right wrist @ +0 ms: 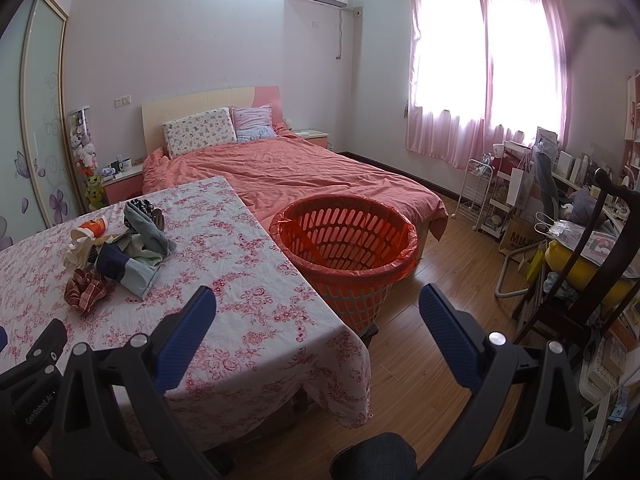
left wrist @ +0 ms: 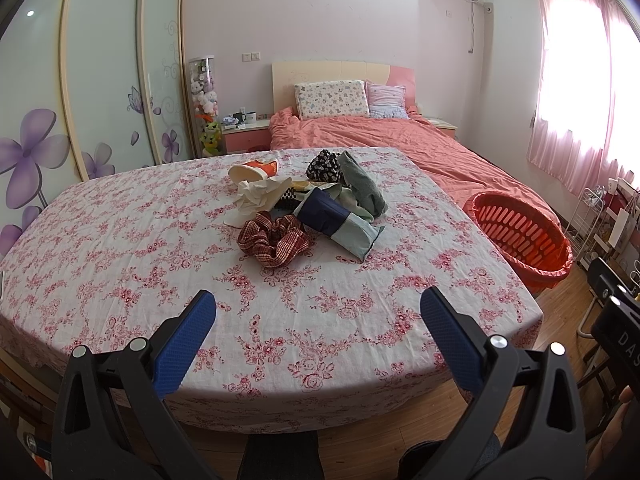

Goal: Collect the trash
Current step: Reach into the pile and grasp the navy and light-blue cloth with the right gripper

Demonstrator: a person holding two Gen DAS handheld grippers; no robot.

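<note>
A pile lies mid-table on the floral cloth [left wrist: 120, 248]: an orange-and-white paper cup [left wrist: 256, 171] on its side, crumpled white paper [left wrist: 256, 198], a red plaid scrunchie [left wrist: 272, 242], a navy-and-pale-blue fabric piece [left wrist: 336, 220], a grey-green cloth [left wrist: 366, 186] and a black floral pouch [left wrist: 324, 166]. An orange slatted basket [right wrist: 344, 240] lined with a red bag stands on the floor by the table's right side. My left gripper [left wrist: 318, 312] is open above the table's near edge, well short of the pile. My right gripper [right wrist: 318, 310] is open, over the table corner and facing the basket.
A bed [right wrist: 288, 172] with a salmon cover stands behind the table. The wood floor [right wrist: 440, 280] spreads out to the right. A dark wooden chair [right wrist: 580, 280] holding a yellow cushion, a white wire rack [right wrist: 480, 196] and cluttered shelves line the right wall. Wardrobe doors [left wrist: 100, 80] are on the left.
</note>
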